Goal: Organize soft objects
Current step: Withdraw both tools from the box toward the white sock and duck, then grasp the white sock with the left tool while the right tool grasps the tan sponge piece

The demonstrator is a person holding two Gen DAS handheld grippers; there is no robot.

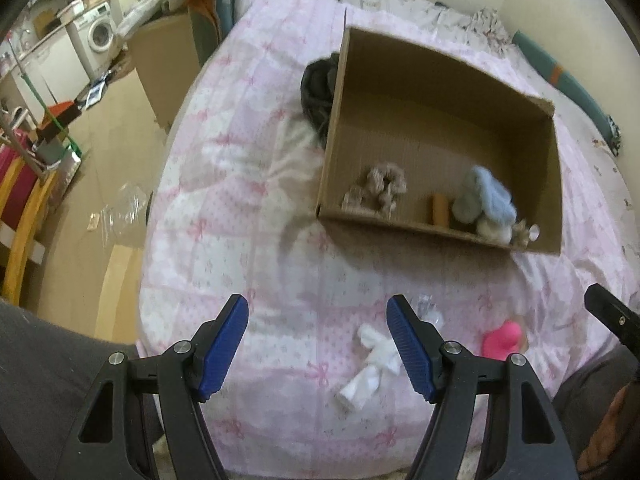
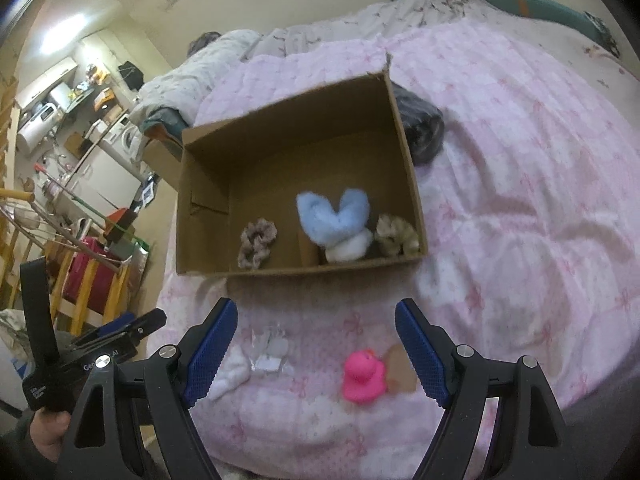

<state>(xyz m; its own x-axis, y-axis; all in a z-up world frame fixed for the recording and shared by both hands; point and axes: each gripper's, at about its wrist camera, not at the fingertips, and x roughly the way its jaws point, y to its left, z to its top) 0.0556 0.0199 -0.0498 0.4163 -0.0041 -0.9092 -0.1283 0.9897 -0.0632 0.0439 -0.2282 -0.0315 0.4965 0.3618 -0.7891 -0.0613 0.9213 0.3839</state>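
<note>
An open cardboard box (image 1: 536, 120) (image 2: 200, 184) stands on the pink bedspread. It holds a blue-and-white fluffy toy (image 1: 486, 200) (image 2: 334, 216), a beige scrunchie (image 1: 378, 186) (image 2: 256, 240), a second scrunchie (image 2: 396, 234) and a small brown tube (image 1: 439, 209). In front of the box lie a pink rubber duck (image 1: 502, 338) (image 2: 363, 376) and a white soft cloth (image 1: 372, 364) (image 2: 232, 374). My left gripper (image 1: 318, 346) is open and empty above the bed, the cloth near its right finger. My right gripper (image 2: 316, 354) is open and empty, the duck between its fingers' lines.
A dark bundle (image 1: 316, 88) (image 2: 422, 128) lies against the box's far side. Clear plastic wrapping (image 2: 272, 350) and a brown card piece (image 2: 400, 368) lie near the duck. The bed's left edge drops to a floor with a cardboard box (image 1: 164, 60) and a yellow wooden rack (image 1: 24, 216).
</note>
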